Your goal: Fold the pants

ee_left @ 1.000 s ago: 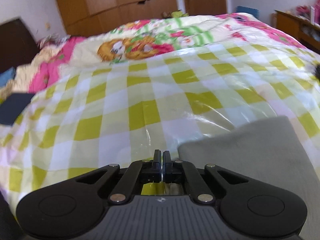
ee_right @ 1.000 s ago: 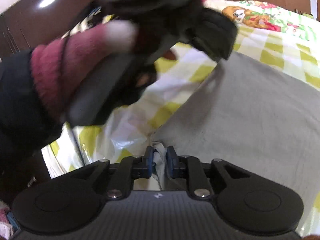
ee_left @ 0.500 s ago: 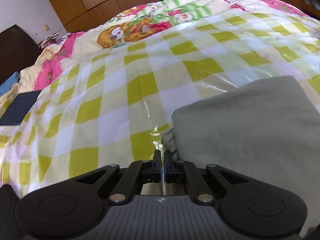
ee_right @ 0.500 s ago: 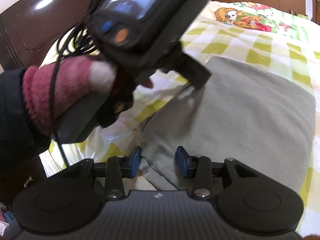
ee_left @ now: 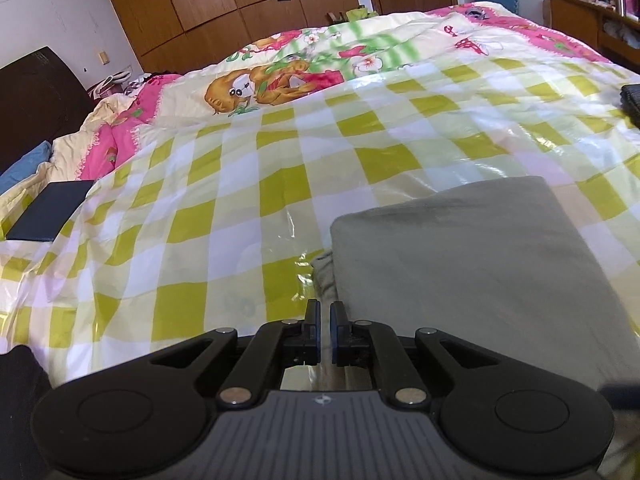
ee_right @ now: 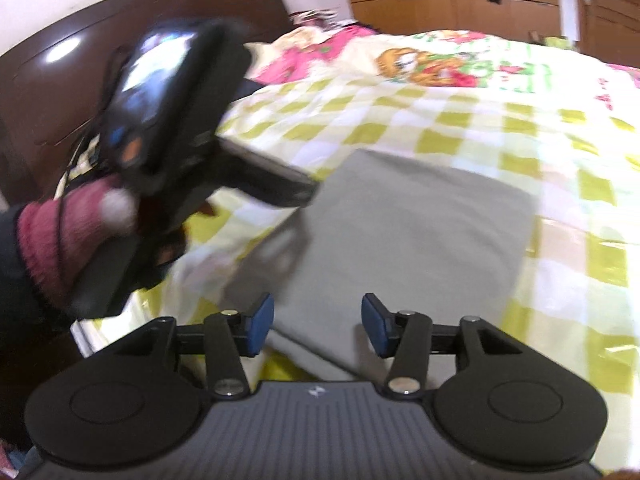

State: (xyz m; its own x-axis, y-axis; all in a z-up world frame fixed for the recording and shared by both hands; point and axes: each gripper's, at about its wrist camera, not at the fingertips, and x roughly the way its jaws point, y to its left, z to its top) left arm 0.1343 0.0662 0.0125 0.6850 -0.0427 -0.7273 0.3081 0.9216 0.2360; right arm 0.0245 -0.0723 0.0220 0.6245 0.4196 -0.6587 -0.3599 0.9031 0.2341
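Observation:
The grey pants (ee_left: 468,264) lie folded into a flat rectangle on the green-and-white checked sheet (ee_left: 240,200); they also show in the right wrist view (ee_right: 404,248). My left gripper (ee_left: 325,320) hangs over the pants' near left corner, its jaws a narrow gap apart with nothing between them. My right gripper (ee_right: 318,326) is wide open and empty above the pants' near edge. In the right wrist view the left gripper body (ee_right: 172,108) is at the pants' left edge, held by a hand in a pink glove (ee_right: 60,240).
A cartoon-print quilt (ee_left: 320,60) covers the far half of the bed. A dark flat object (ee_left: 48,210) lies at the left bed edge, a dark headboard (ee_right: 140,40) behind it. Wooden wardrobes (ee_left: 240,0) stand at the back. A dark item (ee_left: 632,100) lies far right.
My right gripper let go of the pants' corner, opened wide and pulled back. My left gripper's jaws parted slightly and it drew back over the pants' left corner.

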